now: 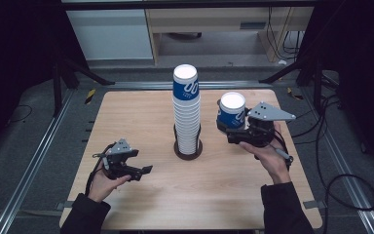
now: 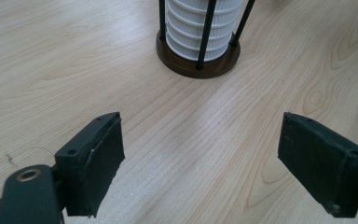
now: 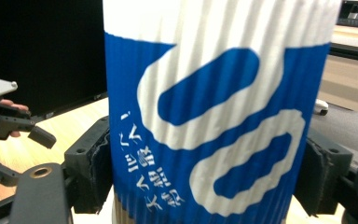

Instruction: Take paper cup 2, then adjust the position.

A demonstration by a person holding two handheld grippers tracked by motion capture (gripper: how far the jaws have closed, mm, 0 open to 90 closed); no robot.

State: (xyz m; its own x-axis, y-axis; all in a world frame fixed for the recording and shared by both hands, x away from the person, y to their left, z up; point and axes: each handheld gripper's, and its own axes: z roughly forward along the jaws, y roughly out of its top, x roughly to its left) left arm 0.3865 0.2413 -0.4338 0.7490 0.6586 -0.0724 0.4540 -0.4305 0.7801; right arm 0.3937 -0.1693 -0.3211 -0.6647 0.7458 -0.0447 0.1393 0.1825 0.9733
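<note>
dim room, dark floor with metal rails and cables around a light wooden table (image 1: 141,112). right gripper (image 1: 230,130) sits over the right side of the table, jaws closed on a single blue-and-white paper cup (image 1: 232,110), upright, white open mouth up. in the right gripper view the cup (image 3: 214,112) stands between the two black pads, both pressing its ribbed sides, blue wave print and small white lettering facing the camera. whether the cup bottom touches the table, cannot tell. right hand (image 1: 268,158) holds the gripper from behind, grey plate on top. just left of that gripper stands a tall stack of cups (image 1: 186,112) in a dark round wire holder (image 1: 188,148), near the held cup but apart from it. left gripper (image 1: 143,170) sits low over the left front of the table, jaws wide apart, nothing between them, bare wood under them. in the left gripper view the holder base (image 2: 198,58) and the lower stack stand ahead of the open jaws, well apart. left hand (image 1: 106,184) grips it from below, dark sleeve.
</note>
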